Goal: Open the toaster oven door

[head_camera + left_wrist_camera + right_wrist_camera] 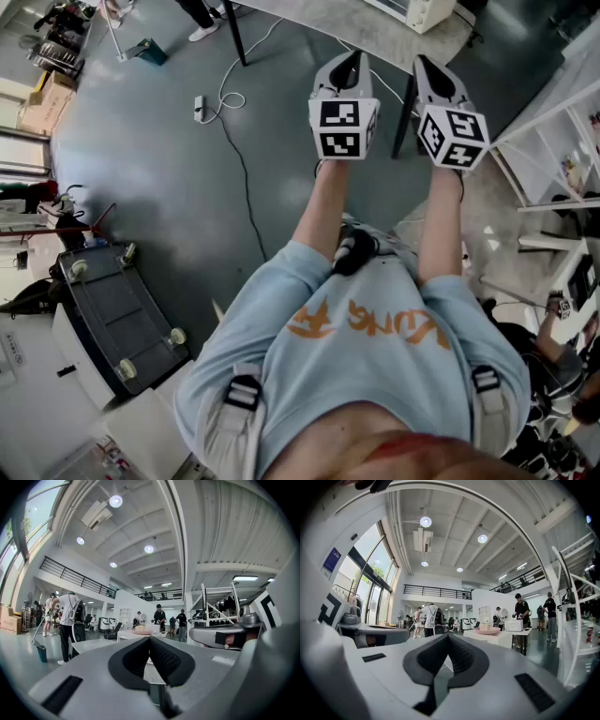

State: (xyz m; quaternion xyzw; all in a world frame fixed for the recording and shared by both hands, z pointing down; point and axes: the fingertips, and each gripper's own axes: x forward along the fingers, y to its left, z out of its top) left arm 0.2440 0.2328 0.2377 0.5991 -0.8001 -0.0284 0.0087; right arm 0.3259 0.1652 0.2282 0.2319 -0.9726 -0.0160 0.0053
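Note:
Both grippers are held out in front of the person, side by side, above a grey floor. In the head view the left gripper point(349, 58) and the right gripper point(424, 64) point away, each with its marker cube facing up. The left gripper point(150, 638) is shut with its dark pads together and nothing between them. The right gripper point(448, 635) is shut and empty as well. Far off in the right gripper view, a small white boxy appliance point(514, 625) stands on a white table point(497, 638); I cannot tell whether it is the toaster oven.
A dark wheeled cart point(117, 314) stands at the left. A cable point(234, 141) runs across the floor by a black table leg point(234, 33). White shelving point(553, 141) lines the right. Several people point(70, 620) stand in the hall. A pink dish point(487, 630) lies on the table.

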